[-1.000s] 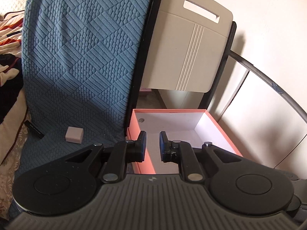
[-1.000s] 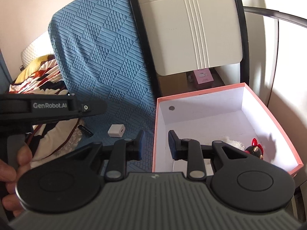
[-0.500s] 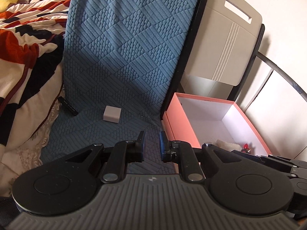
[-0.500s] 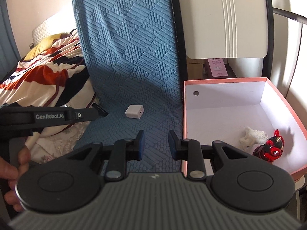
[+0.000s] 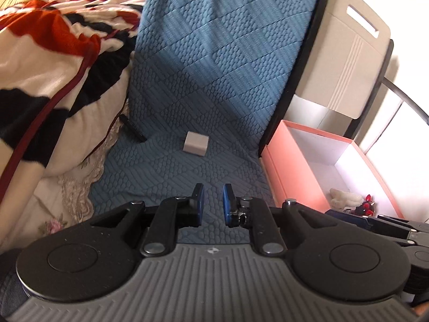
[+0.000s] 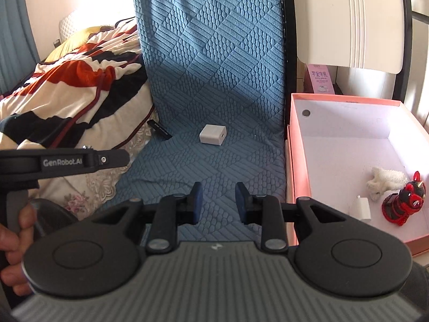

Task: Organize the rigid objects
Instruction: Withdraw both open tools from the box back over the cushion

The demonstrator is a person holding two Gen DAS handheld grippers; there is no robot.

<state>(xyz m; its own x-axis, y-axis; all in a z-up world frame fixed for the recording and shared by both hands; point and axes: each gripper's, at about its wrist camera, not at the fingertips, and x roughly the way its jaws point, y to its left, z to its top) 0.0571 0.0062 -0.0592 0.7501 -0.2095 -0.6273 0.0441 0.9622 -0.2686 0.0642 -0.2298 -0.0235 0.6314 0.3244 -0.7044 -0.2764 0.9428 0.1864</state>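
A white charger cube lies on the blue quilted mat; it also shows in the left wrist view. A black stick-shaped object lies at the mat's left edge, also in the left wrist view. The pink box at the right holds a red figurine, a white fluffy toy and a small white plug. My left gripper is open and empty above the mat. My right gripper is open and empty, beside the box's left wall.
A striped red, black and white blanket lies left of the mat. A white board leans behind the box. A pink carton stands behind it. The left gripper's body crosses the right view's left side.
Both grippers have swung left, from over the pink box toward the mat. The charger cube now sits nearly straight ahead of each. The right jaws have opened a little wider.
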